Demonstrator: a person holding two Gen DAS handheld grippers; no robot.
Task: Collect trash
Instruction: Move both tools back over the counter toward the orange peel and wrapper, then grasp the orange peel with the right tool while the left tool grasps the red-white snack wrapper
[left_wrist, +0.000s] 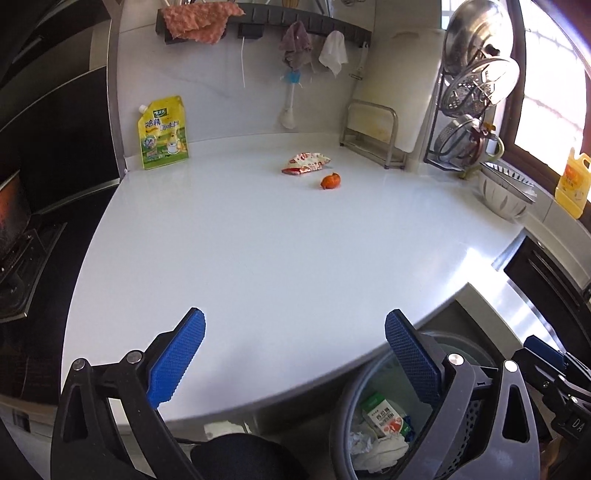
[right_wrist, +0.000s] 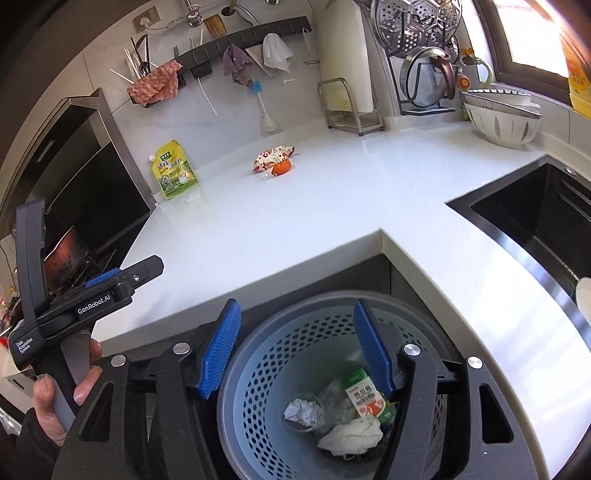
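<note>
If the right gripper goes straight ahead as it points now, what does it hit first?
Probably the trash in the bin: the open right gripper points down into it, nearest the carton. Depth is unclear.

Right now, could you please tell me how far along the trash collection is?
Partly done: the bin already holds a small carton, crumpled foil and a white tissue. Nothing is in hand; the left hand-held gripper and right hand-held gripper are both open and empty. Left on the counter: a snack wrapper and an orange peel.
</note>
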